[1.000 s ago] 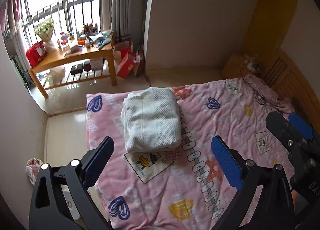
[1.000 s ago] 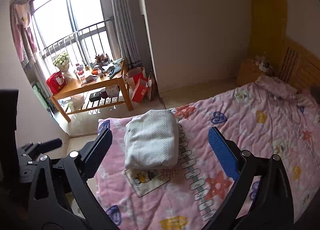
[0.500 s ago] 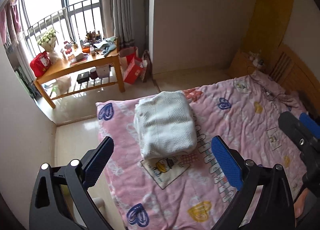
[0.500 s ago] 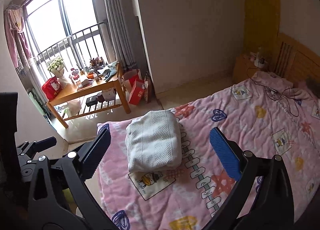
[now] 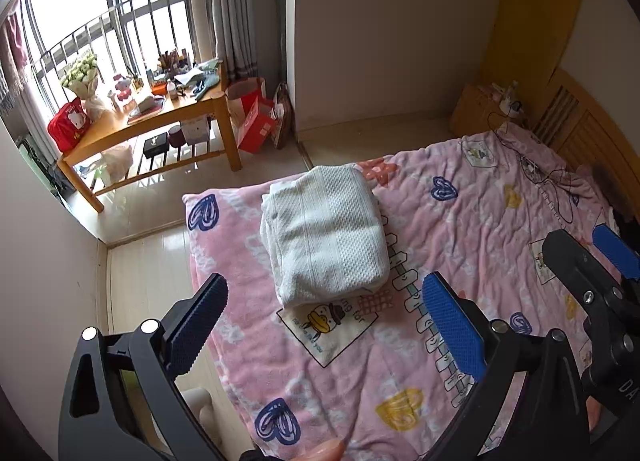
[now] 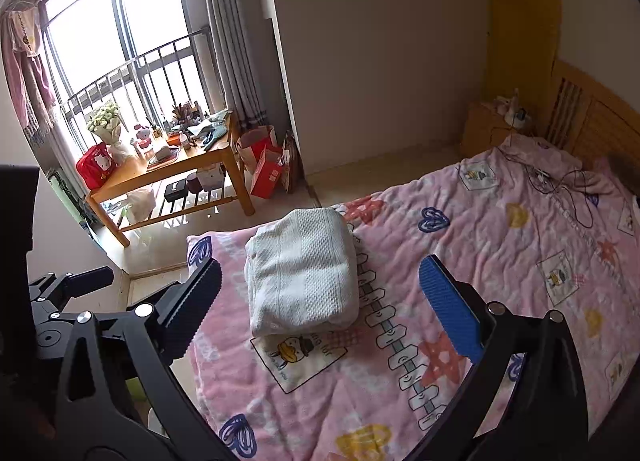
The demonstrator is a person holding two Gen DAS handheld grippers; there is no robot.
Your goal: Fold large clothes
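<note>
We hold the left gripper and right gripper wide apart, empty (both above the bed), the folded white garment lying below.

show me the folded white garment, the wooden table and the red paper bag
folded white garment (image 5: 326, 245), left wrist view, middle of its knitted top face
wooden table (image 5: 160, 123), left wrist view, bare patch of the tabletop near its front edge
red paper bag (image 6: 265, 175), right wrist view, its red front face
</note>
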